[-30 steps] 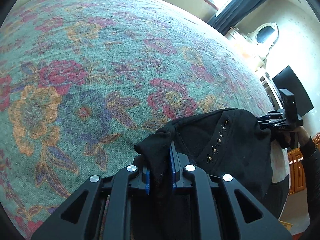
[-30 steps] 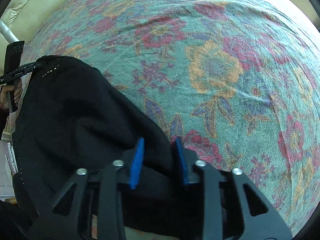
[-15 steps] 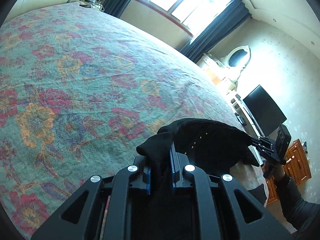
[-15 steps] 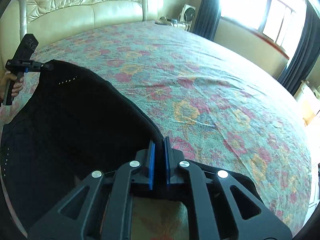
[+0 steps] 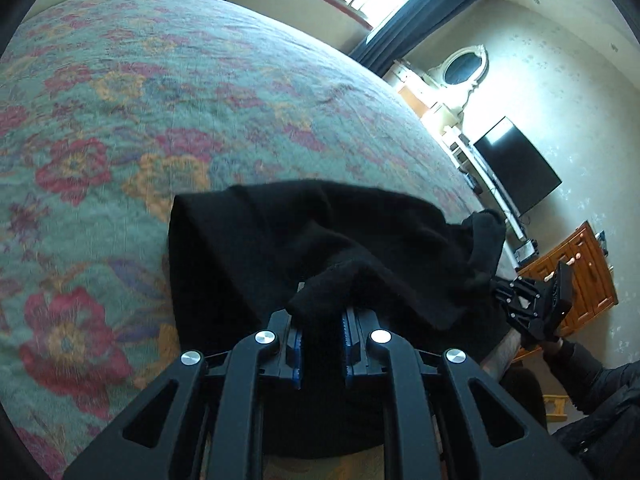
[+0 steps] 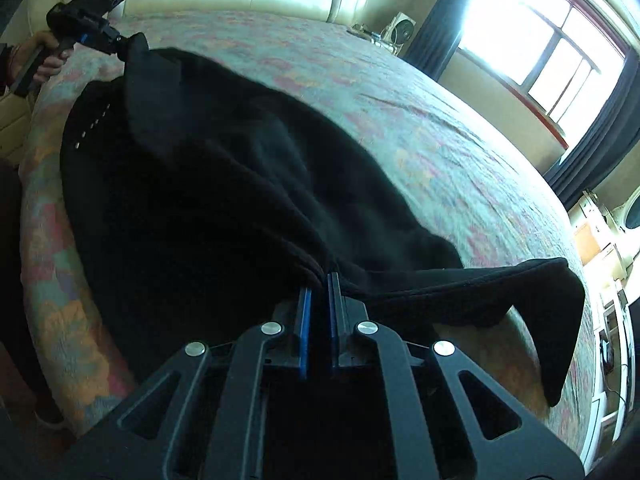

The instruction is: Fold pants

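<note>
Lying bunched along the near edge of the floral bedspread (image 5: 120, 128), the black pants (image 5: 280, 240) are pinched at one end by the clenched left gripper (image 5: 320, 330) and at the other by the clenched right gripper (image 6: 318, 304), with a window (image 6: 540, 40) beyond the bed.

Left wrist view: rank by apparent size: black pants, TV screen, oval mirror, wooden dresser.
1. black pants, by far the largest, though nearest the camera
2. TV screen
3. wooden dresser, partly hidden by the right gripper; close to the TV, unsure
4. oval mirror
</note>
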Available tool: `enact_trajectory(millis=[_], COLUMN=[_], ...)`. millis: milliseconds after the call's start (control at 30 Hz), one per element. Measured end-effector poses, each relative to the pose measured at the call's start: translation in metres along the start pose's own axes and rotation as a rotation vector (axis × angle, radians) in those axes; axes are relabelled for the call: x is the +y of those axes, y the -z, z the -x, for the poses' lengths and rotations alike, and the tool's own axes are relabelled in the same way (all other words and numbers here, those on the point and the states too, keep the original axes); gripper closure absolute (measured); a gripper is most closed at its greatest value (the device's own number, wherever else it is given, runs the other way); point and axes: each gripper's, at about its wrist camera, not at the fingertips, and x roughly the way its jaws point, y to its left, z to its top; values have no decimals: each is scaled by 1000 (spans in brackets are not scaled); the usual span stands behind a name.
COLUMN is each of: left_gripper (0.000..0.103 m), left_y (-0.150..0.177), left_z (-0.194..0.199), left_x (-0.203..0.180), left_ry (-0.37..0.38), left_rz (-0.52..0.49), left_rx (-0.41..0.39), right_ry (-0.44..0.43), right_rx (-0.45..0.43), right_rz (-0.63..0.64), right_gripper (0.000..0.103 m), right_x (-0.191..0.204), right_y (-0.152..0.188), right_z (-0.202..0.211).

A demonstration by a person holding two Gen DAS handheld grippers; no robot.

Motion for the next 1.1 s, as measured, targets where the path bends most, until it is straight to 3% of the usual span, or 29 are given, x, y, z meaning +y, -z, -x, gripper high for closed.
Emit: enact_trajectory(millis=[33,133,167,233,333,400,467,533,600,667,800,867,967,1100], left_gripper=[89,89,88,86,85,85,84,84,83,83,82,82,81,81], left_y=[9,24,27,30,31,30,29,29,29,30,30,31,32,31], left_z=[-3,0,5,10,15,16,14,11,9,8,6,6,6,6], left_x=[0,6,7,4,1,-1,0,-1,-1,1,-2,-3,-1,-3], left_ry=[-27,9,10,-2,4,-9,-15,-27,-34,-28,-34,-31,-24,-32], left_rz=[-6,62,67,63,67,61,68,67,77,94,94,99,108,89], left_rx=[18,11,2,-7,-11,-11,-4,9,14,15,11,7,7,13], right_ry=[5,-55,-99,-161,-225,-205,-110,-7,111,169,344,374,377,392], right_rx=[10,6,-9,-51,-119,-170,-173,-141,-53,86,411,559,709,735], right_rz=[3,-94,-166,-352,-688,-908,-1096,-1187,-1147,-1044,-733,-658,-615,-637], right_gripper=[93,78,73,52,36,34,28,28,25,24,23,23,23,23], right_x=[6,2,-6,-34,-98,-146,-192,-237,-272,-292,-289,-282,-274,-276], right_y=[4,12,12,12,25,41,58,56,31,3,-51,-49,-31,-8], right_z=[0,12,19,32,51,62,71,74,68,50,-25,-62,-95,-90])
